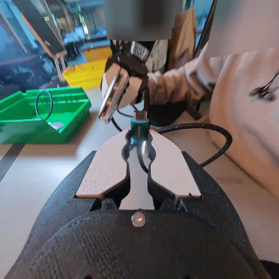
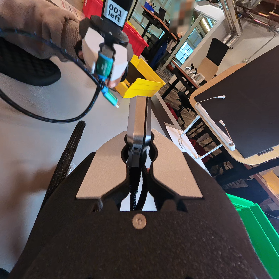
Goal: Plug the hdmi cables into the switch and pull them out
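1. While the left tongs (image 1: 138,132) pinch the green HDMI plug (image 1: 139,129) by its body, the gold connector tip points straight ahead, away from the tongs, with its braided cable (image 1: 211,135) looping off to the right and back down to the counter (image 1: 37,173).
2. The right tongs (image 2: 138,141) are clamped on the near end of the silver switch (image 2: 138,120), held up off the counter, its long body running straight out from them.
3. Seen from the left wrist, the switch (image 1: 112,93) sits just ahead and to the left of the plug tip, close but not touching; its row of ports runs on a slant, tilted against the plug's upright axis.
4. My judgement: the plug must shift left and forward, and one tool must roll so tip and port line up before pushing.
5. A second green plug (image 2: 111,96) dangles below the left tongs in the right wrist view, free.
6. Green bin (image 1: 42,111) and yellow bin (image 1: 84,75) stand far left, clear of the move.
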Tool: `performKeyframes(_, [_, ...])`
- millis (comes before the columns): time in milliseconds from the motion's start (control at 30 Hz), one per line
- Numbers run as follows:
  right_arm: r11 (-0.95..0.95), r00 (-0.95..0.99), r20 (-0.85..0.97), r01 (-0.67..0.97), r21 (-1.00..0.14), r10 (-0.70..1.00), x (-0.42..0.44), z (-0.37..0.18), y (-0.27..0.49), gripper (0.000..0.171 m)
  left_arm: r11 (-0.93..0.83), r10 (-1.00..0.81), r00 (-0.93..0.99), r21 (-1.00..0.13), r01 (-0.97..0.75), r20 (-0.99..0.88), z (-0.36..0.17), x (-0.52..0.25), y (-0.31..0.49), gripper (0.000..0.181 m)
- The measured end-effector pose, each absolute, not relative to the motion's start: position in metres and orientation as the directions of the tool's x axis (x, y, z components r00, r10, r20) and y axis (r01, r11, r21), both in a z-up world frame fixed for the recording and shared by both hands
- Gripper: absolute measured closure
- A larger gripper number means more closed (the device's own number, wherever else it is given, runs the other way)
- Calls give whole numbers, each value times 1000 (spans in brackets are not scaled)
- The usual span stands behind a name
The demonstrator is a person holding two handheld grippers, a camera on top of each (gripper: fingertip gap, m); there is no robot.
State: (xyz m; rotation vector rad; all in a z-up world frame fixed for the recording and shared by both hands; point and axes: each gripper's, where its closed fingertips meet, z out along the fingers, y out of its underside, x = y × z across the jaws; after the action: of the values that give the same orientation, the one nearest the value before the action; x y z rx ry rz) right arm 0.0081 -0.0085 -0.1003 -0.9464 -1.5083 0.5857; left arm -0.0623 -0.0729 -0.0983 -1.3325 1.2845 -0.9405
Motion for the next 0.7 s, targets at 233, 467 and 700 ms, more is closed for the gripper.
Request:
performKeyframes(233, [551,39,573,225,-803,819,9,-98,-10,148,-26,-991,136,-978,-208,-3,-133,-81,-76,160])
performKeyframes(467, [553,37,574,225,-802,818,9,-99,-10,148,-140,-982,165,-936,-324,90,-172,-111,-79,159])
performKeyframes(700, [559,37,580,227,-798,814,8,-99,-10,148,-149,-977,194,-937,-317,90,-176,-111,-75,160])
